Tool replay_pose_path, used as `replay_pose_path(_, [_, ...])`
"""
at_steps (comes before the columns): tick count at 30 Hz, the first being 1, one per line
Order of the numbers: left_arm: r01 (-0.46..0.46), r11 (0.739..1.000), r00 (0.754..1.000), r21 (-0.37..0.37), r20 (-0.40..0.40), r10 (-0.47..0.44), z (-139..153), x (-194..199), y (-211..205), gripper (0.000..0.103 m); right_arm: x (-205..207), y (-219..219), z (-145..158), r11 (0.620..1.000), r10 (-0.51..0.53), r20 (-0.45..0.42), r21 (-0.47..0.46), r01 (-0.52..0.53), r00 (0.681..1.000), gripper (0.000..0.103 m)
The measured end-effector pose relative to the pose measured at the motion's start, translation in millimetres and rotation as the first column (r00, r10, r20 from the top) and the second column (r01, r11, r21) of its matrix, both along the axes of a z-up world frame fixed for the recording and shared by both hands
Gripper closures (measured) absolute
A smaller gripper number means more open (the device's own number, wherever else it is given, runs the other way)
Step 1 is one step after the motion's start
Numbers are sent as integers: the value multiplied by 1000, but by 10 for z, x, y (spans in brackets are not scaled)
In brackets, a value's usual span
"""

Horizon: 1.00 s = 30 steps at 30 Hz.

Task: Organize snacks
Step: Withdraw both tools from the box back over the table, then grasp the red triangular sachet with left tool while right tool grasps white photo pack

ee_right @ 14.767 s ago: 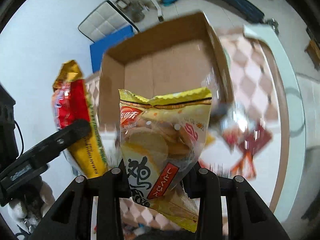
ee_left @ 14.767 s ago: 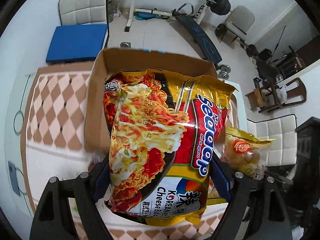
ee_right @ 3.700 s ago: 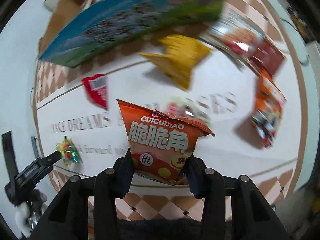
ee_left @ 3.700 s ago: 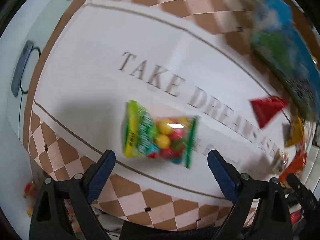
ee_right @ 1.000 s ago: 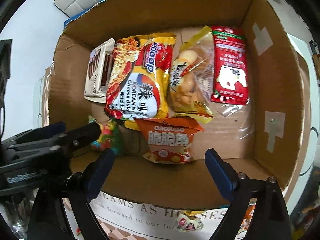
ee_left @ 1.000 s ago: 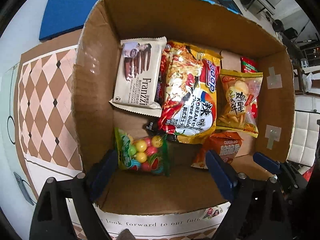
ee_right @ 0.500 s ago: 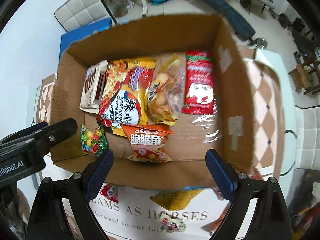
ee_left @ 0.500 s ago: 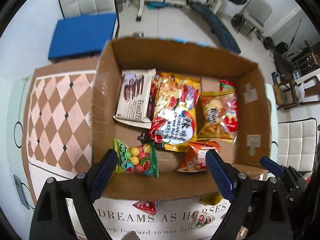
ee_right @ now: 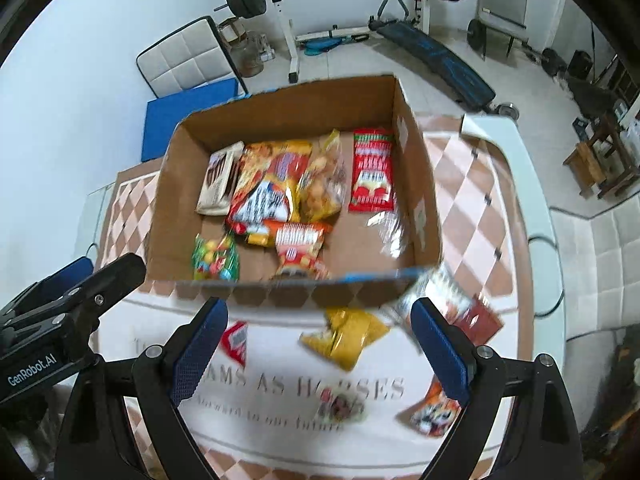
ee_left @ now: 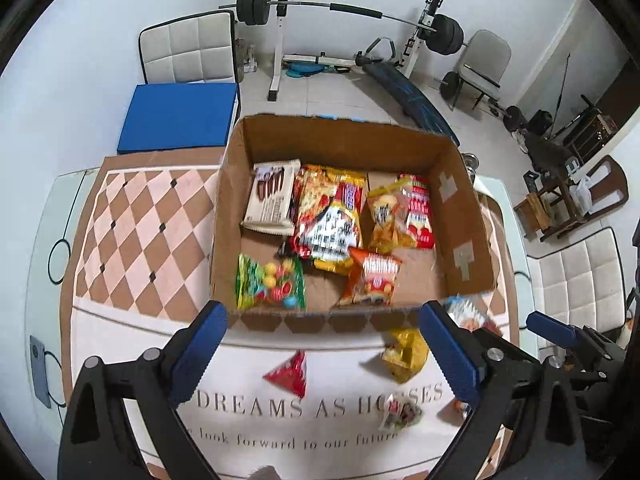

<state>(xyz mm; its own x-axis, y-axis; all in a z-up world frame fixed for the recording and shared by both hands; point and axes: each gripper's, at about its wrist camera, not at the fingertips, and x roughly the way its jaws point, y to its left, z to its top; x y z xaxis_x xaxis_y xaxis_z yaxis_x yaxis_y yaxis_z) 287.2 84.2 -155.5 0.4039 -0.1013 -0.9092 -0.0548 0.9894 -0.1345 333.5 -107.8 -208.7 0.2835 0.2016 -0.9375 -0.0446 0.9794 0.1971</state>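
An open cardboard box stands on the table and holds several snacks: a candy-ball bag, an orange chip bag, a noodle pack, a wafer pack and a red pack. My left gripper is open and empty, in front of the box. My right gripper is open and empty, also in front of the box. Loose on the mat are a small red packet, a yellow bag and other small packets.
The table has a checkered mat with printed lettering. A blue mat, white chairs, a weight bench and a barbell rack stand behind the table. The left gripper body shows at the left of the right wrist view.
Both grippers have pulled back from the box, open and empty. The candy bag and the orange chip bag stay in the box. More of the table front with loose packets has come into view.
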Motion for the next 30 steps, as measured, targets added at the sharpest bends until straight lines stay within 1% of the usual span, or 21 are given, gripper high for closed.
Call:
replay_pose_path(3, [-15, 999, 1000, 40, -19, 16, -113, -171, 15, 4, -204, -47, -139, 999, -5, -49, 32, 6, 999, 8])
replay_pose_path(4, [-28, 997, 999, 70, -39, 31, -200, -233, 30, 5, -248, -66, -209, 999, -7, -69, 36, 10, 998, 8])
replay_pose_path(6, [-41, 995, 996, 93, -79, 49, -379, -319, 57, 5, -358, -111, -418, 999, -18, -126, 39, 23, 992, 8])
replay_pose_path(7, [-46, 994, 992, 101, -115, 58, -531, -350, 88, 5, -409, -137, -518, 999, -25, -153, 44, 32, 988, 8])
replay_pose_path(9, [-53, 994, 981, 94, -181, 69, -788, -391, 141, 5, -496, -183, -772, 997, -44, -214, 55, 57, 976, 8])
replay_pose_path(11, [-75, 995, 963, 69, -255, 91, -1078, -395, 212, 5, -563, -217, -1021, 995, -57, -269, 69, 78, 961, 8])
replay_pose_path(12, [-79, 995, 957, 58, -276, 92, -1173, -408, 224, 5, -594, -232, -1171, 992, -68, -304, 77, 95, 950, 8])
replay_pose_path(15, [-84, 996, 937, 34, -337, 90, -1469, -388, 238, 5, -664, -251, -1488, 987, -87, -372, 97, 131, 924, 8])
replay_pose_path(19, [-93, 995, 919, 20, -383, 93, -1740, -304, 222, 5, -709, -232, -1770, 981, -97, -425, 114, 159, 900, 8])
replay_pose_path(23, [-87, 996, 909, 26, -408, 90, -1901, -216, 185, 5, -717, -216, -1951, 980, -114, -454, 96, 176, 884, 9])
replay_pose_path(26, [-76, 996, 904, 35, -420, 84, -1989, -170, 153, 5, -736, -195, -2066, 977, -123, -480, 94, 190, 869, 12])
replay_pose_path(27, [-73, 997, 902, 35, -423, 81, -2018, -154, 141, 5, -734, -188, -2080, 977, -125, -484, 91, 191, 866, 12])
replay_pose_path(29, [-67, 997, 902, 39, -426, 77, -2056, -132, 123, 5, -728, -179, -2123, 977, -129, -489, 87, 195, 863, 16])
replay_pose_path(30, [-64, 997, 902, 37, -425, 74, -2068, -123, 113, 7, -734, -170, -2141, 978, -130, -492, 81, 194, 861, 17])
